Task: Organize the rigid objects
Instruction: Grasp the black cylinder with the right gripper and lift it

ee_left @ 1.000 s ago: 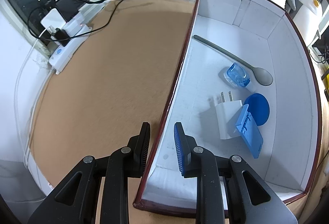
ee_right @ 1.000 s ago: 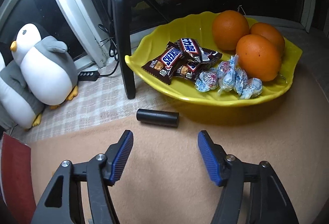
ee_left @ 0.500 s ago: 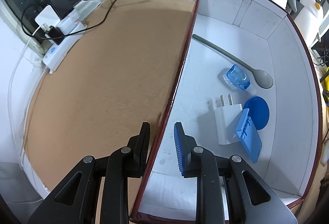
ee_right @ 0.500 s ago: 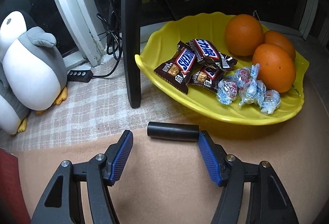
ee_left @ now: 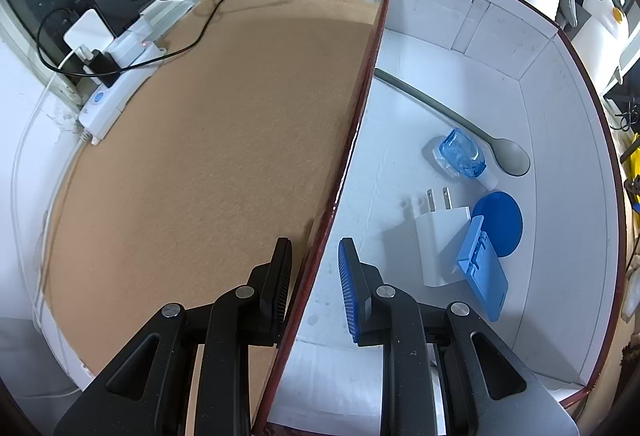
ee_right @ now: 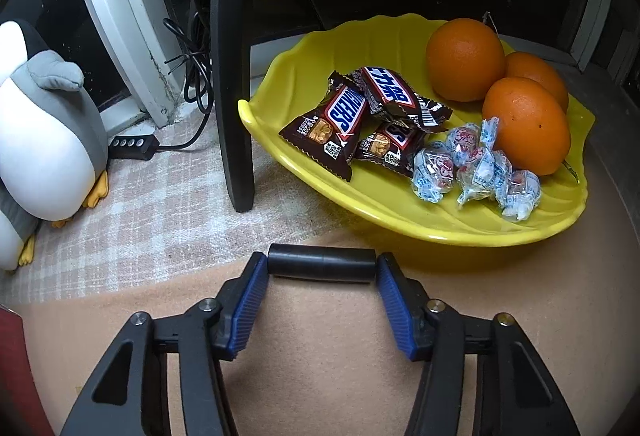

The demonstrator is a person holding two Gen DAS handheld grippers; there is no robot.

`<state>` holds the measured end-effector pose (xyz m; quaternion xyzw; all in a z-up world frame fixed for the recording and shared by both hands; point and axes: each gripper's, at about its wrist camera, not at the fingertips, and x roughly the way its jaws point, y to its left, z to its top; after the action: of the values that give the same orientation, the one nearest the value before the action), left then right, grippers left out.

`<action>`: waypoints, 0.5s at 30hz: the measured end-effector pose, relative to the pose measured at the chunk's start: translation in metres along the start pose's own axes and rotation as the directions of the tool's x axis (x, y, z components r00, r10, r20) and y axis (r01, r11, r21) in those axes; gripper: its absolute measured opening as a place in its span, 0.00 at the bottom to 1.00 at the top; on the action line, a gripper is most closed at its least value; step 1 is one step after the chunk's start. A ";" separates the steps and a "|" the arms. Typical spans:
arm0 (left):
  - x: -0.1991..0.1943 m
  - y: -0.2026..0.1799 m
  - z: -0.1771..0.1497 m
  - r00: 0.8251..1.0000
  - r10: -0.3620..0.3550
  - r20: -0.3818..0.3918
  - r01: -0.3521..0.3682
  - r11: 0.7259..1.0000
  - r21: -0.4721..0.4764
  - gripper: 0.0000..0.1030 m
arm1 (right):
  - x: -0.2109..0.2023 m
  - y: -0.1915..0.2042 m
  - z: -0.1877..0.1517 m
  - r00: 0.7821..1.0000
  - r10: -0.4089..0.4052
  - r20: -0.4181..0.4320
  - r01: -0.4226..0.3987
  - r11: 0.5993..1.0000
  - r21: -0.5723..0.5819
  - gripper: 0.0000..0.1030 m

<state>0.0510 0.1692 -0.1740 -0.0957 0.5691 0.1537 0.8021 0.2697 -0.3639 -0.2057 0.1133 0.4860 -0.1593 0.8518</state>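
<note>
A: Cylinder (ee_right: 322,268), black, lies crosswise on the brown mat (ee_right: 320,356), just in front of the yellow dish (ee_right: 400,224). The right gripper (ee_right: 320,276) has it between its fingertips, one blue pad at each end.

B: Gripped?

A: The jaws are closing. The pads sit right at the two end faces; whether they press yet, I cannot tell.

B: And the left gripper (ee_left: 314,276)?

A: It straddles the near wall of the box (ee_left: 560,196): the black pad (ee_left: 280,276) outside over the mat, the blue pad (ee_left: 348,284) inside. The gap is narrow. The outer pad lies close against the wall, while a strip of white floor shows between the wall and the inner pad, so I cannot tell if the wall is clamped.

B: What is in the box?

A: A grey spoon (ee_left: 460,120) lying slantwise, a clear blue-tinted piece (ee_left: 460,154) against its bowl, a white charger (ee_left: 440,248) with prongs pointing away, a blue disc (ee_left: 502,220), and a blue block (ee_left: 482,272) leaning across charger and disc.

B: Around the dish?

A: Three oranges (ee_right: 464,58), chocolate bars (ee_right: 344,116) and wrapped sweets (ee_right: 476,168) lie in it. A black stand leg (ee_right: 234,76) rises to its left, and a plush penguin (ee_right: 48,140) sits further left on a checked cloth (ee_right: 160,216).
</note>
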 end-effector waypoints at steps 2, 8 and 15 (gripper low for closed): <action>0.000 0.000 0.000 1.000 -0.001 0.002 0.001 1.000 0.001 0.21 | -0.001 0.001 -0.002 1.000 0.003 0.000 -0.003 1.000 -0.010 0.47; 0.000 -0.001 0.000 1.000 -0.001 0.006 0.001 1.000 0.003 0.21 | -0.011 -0.001 -0.016 1.000 0.014 -0.002 -0.014 0.999 -0.036 0.47; -0.002 0.001 -0.001 1.000 -0.013 0.014 0.013 1.000 -0.001 0.21 | -0.034 0.010 -0.041 0.999 0.047 -0.012 -0.048 0.993 -0.104 0.47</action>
<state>0.0492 0.1697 -0.1725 -0.0988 0.5629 0.1492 0.8069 0.2256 -0.3348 -0.1966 0.0810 0.4947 -0.1127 0.8579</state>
